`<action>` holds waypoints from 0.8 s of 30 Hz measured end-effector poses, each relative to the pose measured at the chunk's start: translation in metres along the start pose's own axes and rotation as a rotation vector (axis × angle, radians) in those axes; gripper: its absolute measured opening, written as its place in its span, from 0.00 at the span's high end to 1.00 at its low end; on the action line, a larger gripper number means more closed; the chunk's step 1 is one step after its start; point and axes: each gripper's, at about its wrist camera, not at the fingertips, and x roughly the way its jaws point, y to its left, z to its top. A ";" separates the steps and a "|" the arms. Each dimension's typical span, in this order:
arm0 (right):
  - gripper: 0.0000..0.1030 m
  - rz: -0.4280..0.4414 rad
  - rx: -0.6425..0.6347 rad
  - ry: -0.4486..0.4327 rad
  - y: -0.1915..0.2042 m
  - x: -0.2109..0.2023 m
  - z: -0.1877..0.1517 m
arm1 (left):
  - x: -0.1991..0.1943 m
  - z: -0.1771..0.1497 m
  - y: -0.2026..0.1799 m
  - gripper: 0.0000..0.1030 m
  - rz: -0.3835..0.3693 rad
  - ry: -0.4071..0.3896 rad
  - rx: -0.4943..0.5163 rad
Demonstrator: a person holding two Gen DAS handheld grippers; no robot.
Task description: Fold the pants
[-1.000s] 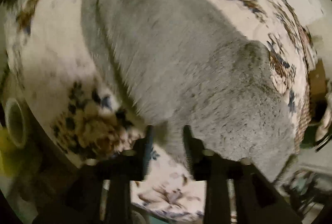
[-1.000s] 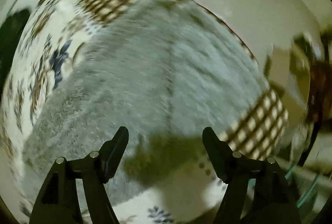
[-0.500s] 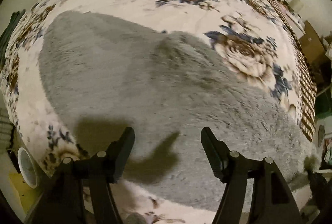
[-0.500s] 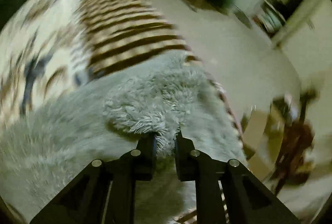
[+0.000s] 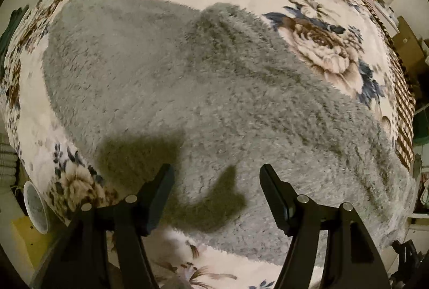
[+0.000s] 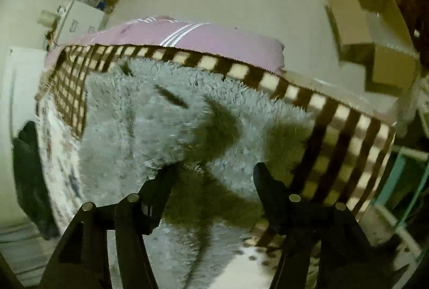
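Both claws, left claw [image 5: 215, 176] and right claw [image 6: 214, 173], hang spread over the grey fleece pants [image 5: 187, 90]; the right has just been opening, gripping nothing.

The grey fleece pants [image 5: 214, 90] run behind the left gripper's [image 5: 215, 179] black fingers [image 5: 276, 198] at the lower edge of the left wrist view, so their near hem is only partly visible, and their right end slips out of sight over the bed's rim. In the right wrist view the floral blanket [image 6: 57, 155] is smeared by motion blur, its pattern unreadable. A dark bundle [image 6: 29, 176] at the left edge cannot be identified.
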 end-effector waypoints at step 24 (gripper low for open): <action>0.95 -0.072 -0.197 -0.145 0.021 -0.026 -0.023 | 0.007 -0.013 0.031 0.38 0.008 0.057 -0.097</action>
